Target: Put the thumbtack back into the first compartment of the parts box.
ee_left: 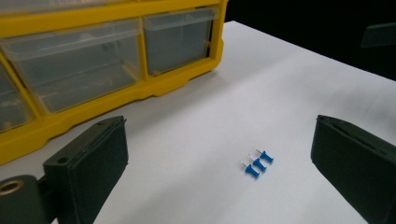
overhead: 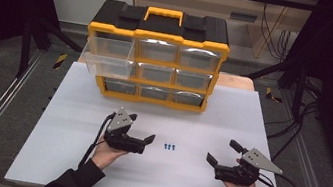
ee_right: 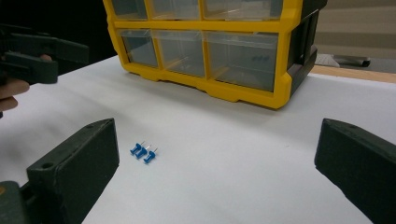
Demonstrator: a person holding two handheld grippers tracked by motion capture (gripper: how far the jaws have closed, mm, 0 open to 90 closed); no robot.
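From the high view I see my left tool (overhead: 142, 129) and right tool (overhead: 222, 152) both gaping wide, resting on the white surface (overhead: 68, 159) either side of three blue pushpins (overhead: 169, 147). One drawer (overhead: 108, 57) of the yellow organizer (overhead: 154, 61) sticks out. My left tool view shows the pins (ee_left: 258, 163) lying side by side, metal points toward the organizer (ee_left: 93, 70). The right tool view catches small blue items (ee_right: 259, 59) inside a drawer.

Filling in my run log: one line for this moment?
left gripper: open | right gripper: open | blue push pins: on table between them, untouched | organizer: left drawers out
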